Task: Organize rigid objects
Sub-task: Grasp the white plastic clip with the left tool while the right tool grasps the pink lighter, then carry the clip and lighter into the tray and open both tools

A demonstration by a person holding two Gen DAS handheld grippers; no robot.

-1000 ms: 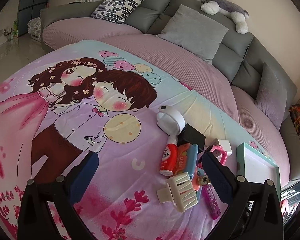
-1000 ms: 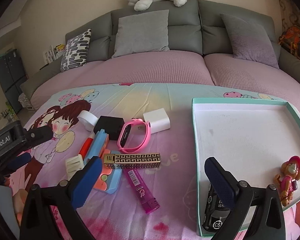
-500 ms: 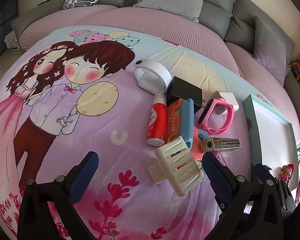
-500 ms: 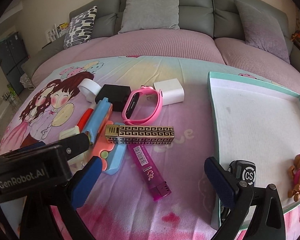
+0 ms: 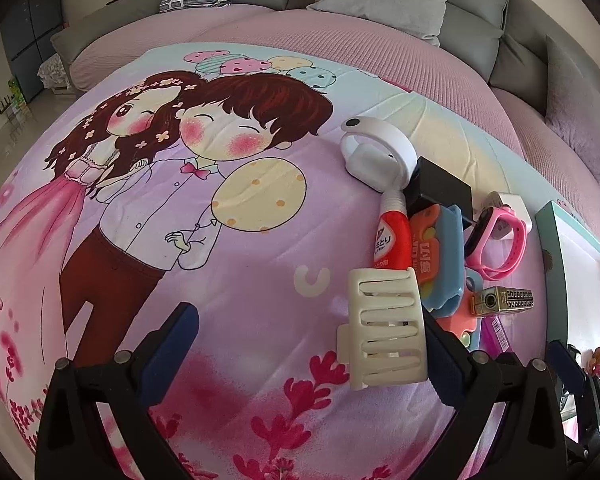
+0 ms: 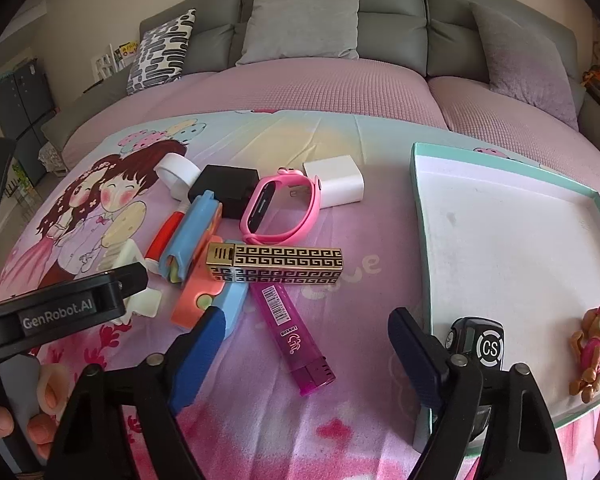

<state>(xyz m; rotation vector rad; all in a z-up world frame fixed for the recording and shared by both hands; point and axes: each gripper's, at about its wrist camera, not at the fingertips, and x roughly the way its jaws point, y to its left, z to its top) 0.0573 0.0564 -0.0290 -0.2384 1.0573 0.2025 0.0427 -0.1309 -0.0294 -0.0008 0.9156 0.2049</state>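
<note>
A cream hair claw clip (image 5: pixel 384 328) lies on the cartoon-print cloth between the fingers of my left gripper (image 5: pixel 304 352), close to the right finger; the jaws stand open and clear of it. My right gripper (image 6: pixel 308 356) hangs over a purple lighter (image 6: pixel 296 332). Its jaws are closing with the lighter's lower end between them, and the pads do not touch it. Beyond lie a gold patterned lighter (image 6: pixel 276 268), a pink watch band (image 6: pixel 284 212), a white charger (image 6: pixel 336 184), a black box (image 6: pixel 228 188), a blue-and-orange case (image 6: pixel 196 240) and a red tube (image 5: pixel 392 236).
A teal-rimmed white tray (image 6: pixel 420 220) on the right holds a black toy car (image 6: pixel 480 344) and a small toy figure (image 6: pixel 596 344). A white ring-shaped thing (image 5: pixel 376 152) lies at the pile's far end. A grey sofa with cushions (image 6: pixel 304 16) stands behind.
The left gripper has sunk and tilted down toward the pile, and the hair clip now lies between its fingers. The right gripper's fingers have drawn closer together over the purple lighter.
</note>
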